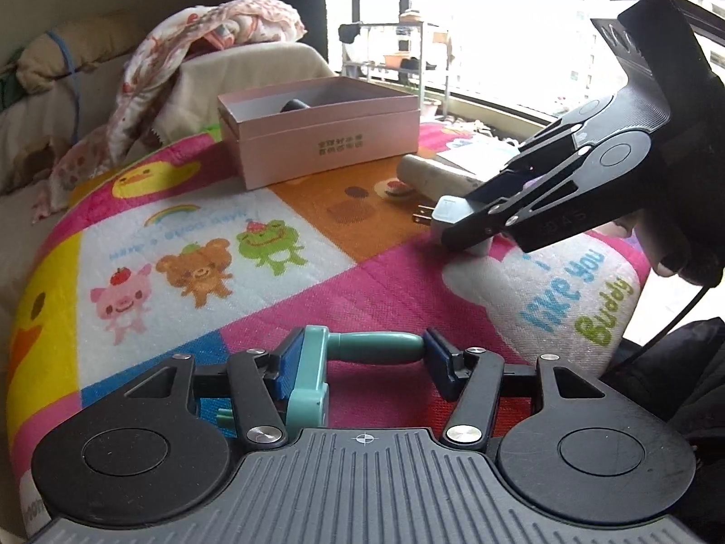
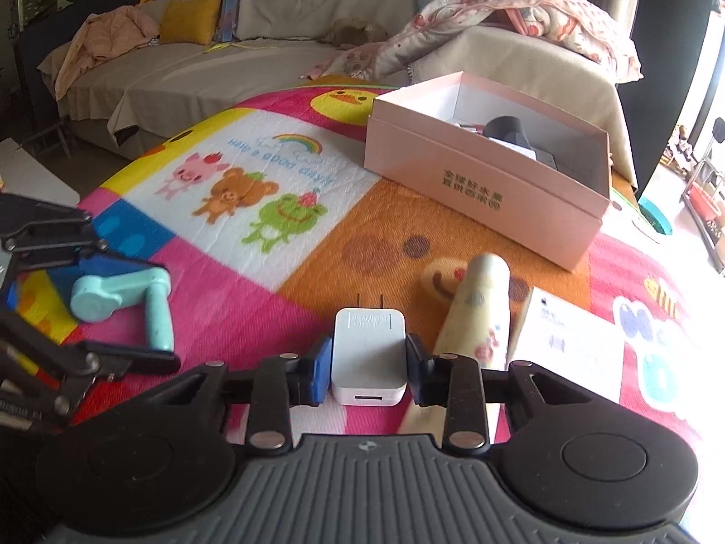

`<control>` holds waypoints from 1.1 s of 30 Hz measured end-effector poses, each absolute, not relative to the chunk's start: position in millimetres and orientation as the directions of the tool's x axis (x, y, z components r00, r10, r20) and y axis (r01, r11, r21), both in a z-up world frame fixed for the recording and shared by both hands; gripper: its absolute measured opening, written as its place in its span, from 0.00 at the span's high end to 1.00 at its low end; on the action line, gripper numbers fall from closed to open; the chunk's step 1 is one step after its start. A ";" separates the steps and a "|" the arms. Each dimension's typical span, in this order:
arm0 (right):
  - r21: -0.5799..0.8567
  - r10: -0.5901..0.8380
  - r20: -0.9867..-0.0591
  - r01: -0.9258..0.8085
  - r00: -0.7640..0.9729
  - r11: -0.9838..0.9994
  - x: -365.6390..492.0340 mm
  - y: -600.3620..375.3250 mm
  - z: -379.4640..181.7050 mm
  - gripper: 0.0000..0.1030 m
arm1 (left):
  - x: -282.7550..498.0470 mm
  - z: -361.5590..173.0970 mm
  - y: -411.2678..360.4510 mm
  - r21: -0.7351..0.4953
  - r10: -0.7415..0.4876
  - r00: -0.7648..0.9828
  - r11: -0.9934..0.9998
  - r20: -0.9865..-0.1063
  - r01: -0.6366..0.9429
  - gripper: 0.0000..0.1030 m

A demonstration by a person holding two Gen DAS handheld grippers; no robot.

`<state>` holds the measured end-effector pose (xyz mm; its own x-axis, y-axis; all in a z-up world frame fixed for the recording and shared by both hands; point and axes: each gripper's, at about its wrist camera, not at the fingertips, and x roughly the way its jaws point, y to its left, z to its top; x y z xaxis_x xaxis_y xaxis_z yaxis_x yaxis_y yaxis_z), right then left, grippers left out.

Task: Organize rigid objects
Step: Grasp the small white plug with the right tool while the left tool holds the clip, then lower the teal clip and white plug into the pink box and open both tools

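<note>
My left gripper is shut on a teal crank handle, its pads at the two ends, low over the colourful cartoon mat. The handle also shows in the right wrist view. My right gripper is shut on a white USB wall charger, prongs pointing away; it shows in the left wrist view. A pink open box, seen in the right wrist view too, stands farther back and holds a dark object.
A cream cylindrical bottle and a white flat card box lie on the mat right of the charger. A beige sofa with blankets and cushions runs behind. Windows are at the right.
</note>
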<state>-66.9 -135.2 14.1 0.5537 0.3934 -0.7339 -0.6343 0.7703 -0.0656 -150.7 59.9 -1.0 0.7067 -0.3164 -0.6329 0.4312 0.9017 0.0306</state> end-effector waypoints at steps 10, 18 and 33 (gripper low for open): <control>-0.077 0.417 -0.629 -0.586 0.656 0.806 -88.2 -180.5 65.9 0.69 | -133.3 74.9 41.5 0.042 -0.395 0.763 0.876 -0.512 0.481 0.41; -0.112 0.368 -0.489 -0.475 0.791 0.873 -22.8 -186.3 130.1 0.69 | 1.4 150.8 26.8 0.009 -0.415 0.831 0.893 -0.372 0.450 0.41; -0.100 0.213 -0.596 -0.335 0.774 0.937 130.7 -160.2 101.0 0.39 | 166.6 79.3 53.1 -0.245 -0.314 0.803 0.945 -0.507 0.215 0.43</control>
<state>130.7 -160.2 101.0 0.7742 0.2133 -0.5959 -0.3350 0.9369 -0.0999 166.6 53.1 79.3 0.8031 -0.3138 -0.5066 0.2148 0.9454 -0.2451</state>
